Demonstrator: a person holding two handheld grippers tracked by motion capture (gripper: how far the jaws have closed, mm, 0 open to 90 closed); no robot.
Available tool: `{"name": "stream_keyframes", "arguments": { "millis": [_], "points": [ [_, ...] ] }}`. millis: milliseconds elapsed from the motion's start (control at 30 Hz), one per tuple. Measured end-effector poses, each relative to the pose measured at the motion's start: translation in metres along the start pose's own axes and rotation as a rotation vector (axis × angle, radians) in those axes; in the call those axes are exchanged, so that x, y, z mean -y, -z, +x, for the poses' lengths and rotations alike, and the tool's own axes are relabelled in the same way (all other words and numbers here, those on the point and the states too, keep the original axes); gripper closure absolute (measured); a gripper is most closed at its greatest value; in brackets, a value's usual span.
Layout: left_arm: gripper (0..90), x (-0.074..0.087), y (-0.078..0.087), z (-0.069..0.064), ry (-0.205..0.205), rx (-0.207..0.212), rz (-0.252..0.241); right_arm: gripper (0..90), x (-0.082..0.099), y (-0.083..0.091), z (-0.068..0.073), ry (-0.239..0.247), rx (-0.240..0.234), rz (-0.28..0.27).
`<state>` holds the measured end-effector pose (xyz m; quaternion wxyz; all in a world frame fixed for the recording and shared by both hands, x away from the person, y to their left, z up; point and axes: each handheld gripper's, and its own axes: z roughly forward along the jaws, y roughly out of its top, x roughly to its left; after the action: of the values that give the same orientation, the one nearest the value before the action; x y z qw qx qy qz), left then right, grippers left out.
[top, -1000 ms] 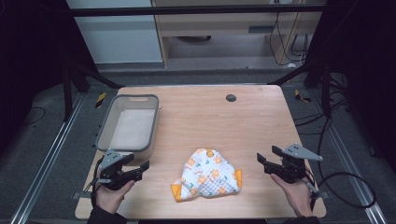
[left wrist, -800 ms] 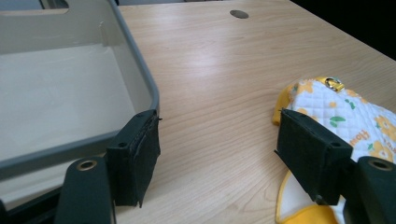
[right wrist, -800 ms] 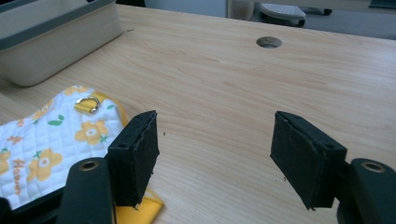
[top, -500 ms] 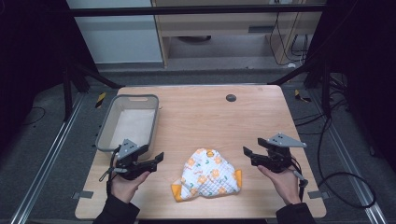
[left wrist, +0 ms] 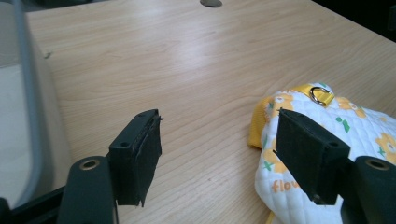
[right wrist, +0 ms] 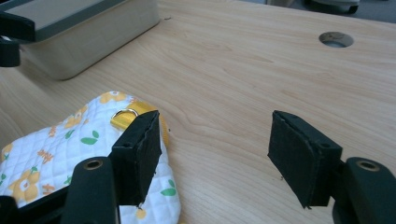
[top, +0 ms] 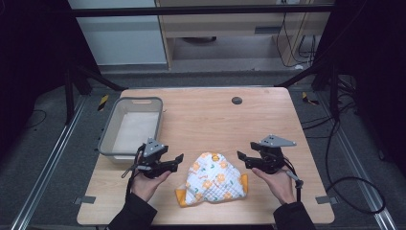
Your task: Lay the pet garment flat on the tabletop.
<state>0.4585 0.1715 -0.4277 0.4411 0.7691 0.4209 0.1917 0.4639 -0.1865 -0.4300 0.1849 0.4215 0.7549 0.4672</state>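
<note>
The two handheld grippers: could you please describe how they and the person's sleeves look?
Both the left gripper and right gripper are black, with two flat rectangular jaws and a grey three-cornered plate on top. A dark cable trails from each. The sleeves are dark.

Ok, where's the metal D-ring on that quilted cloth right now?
In the high view, the D-ring sits on the yellow tab at the quilted cloth's far edge, between the two claws, right of the grey basin.

I have bare table ahead of both grippers, open to the far edge except for a small round hole. The grey tub walls off my left gripper on its outer side. Between it and the right gripper, the quilted mitt blocks the middle.
</note>
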Motion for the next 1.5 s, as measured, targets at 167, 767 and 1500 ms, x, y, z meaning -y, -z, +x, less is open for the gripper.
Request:
{"name": "stream_keyframes", "arguments": {
  "millis": [167, 767, 1500],
  "points": [
    [30.5, 0.001, -0.016, -0.011, -0.04, 0.016, 0.042, 34.6, 0.004, -0.008, 0.002, 0.003, -0.019, 0.023],
    [33.6, 0.015, -0.048, -0.024, -0.073, 0.073, 0.146, 36.1, 0.025, -0.033, 0.015, 0.024, -0.084, 0.123],
    [73.0, 0.031, -0.068, -0.036, -0.07, 0.179, 0.242, 64.7, 0.04, -0.052, 0.024, 0.05, -0.179, 0.234]
  ]
}}
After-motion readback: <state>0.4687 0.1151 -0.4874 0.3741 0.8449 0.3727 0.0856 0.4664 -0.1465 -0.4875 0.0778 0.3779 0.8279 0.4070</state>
